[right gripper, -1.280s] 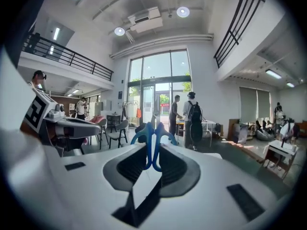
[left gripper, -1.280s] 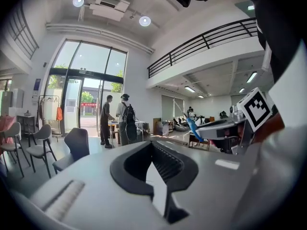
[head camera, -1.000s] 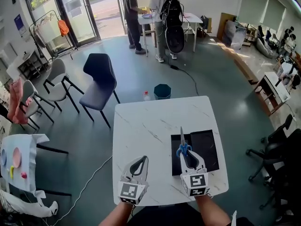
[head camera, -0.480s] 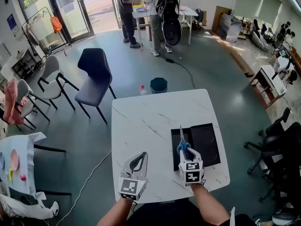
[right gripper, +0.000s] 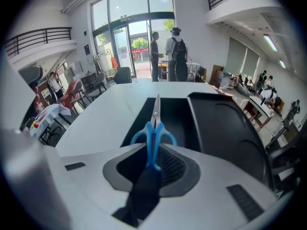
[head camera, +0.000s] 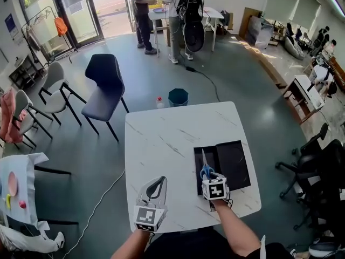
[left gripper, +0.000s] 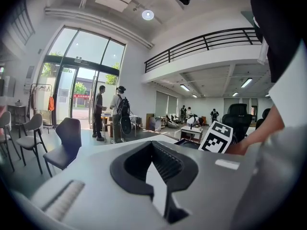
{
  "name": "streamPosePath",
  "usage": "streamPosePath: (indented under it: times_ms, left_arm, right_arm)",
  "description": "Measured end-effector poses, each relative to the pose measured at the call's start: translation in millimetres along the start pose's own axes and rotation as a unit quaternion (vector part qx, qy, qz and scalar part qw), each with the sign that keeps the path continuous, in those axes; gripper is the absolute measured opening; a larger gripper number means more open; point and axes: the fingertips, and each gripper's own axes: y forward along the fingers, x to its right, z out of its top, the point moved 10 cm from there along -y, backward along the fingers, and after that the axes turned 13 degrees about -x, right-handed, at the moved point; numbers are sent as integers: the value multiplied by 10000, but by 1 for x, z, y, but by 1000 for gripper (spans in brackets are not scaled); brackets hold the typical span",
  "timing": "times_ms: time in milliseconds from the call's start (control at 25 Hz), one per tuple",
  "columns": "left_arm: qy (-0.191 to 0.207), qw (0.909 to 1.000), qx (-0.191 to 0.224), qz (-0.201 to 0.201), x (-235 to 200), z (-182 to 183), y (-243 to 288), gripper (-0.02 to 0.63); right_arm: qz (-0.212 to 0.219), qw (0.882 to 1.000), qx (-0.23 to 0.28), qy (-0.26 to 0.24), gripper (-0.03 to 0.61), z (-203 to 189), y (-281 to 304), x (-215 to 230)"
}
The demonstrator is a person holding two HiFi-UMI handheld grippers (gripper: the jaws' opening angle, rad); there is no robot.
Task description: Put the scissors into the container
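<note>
Grips the scissors (head camera: 204, 167) by their blue handles in the right gripper (head camera: 208, 176), blades pointing away above the black container's (head camera: 236, 165) left half on the white table (head camera: 161, 139), with the left gripper (head camera: 159, 182) closed, empty, alongside.

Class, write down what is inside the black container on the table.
Both sections of the container look empty; the scissors, held by the right gripper, hide part of the left one.

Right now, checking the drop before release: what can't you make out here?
- Head view: the container's near edge, behind the right hand-held gripper.
- Head and right gripper views: whether the scissors' tips touch the container floor; no side-on angle.
- Left gripper view: the scissors, behind that gripper's marker cube.
</note>
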Motion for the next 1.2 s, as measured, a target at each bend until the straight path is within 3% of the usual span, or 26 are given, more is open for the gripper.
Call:
streamPosePath:
  times_ms: [600, 760, 920, 1200]
  left_arm:
    - [-76, 10000, 49, 11, -3, -3, -11, 9]
    - [-169, 9998, 91, 67, -6, -3, -12, 9]
    - [-204, 9997, 123, 82, -7, -3, -13, 9]
    - [-104, 9998, 145, 79, -4, -2, -11, 9]
  right_arm:
    - [-112, 9958, -912, 37, 84, 11, 38, 5]
    - [-214, 9946, -999, -181, 84, 13, 47, 5]
    - [-186, 9933, -1132, 106, 86, 12, 47, 2]
    - [-155, 9948, -1011, 3, 115, 21, 36, -4]
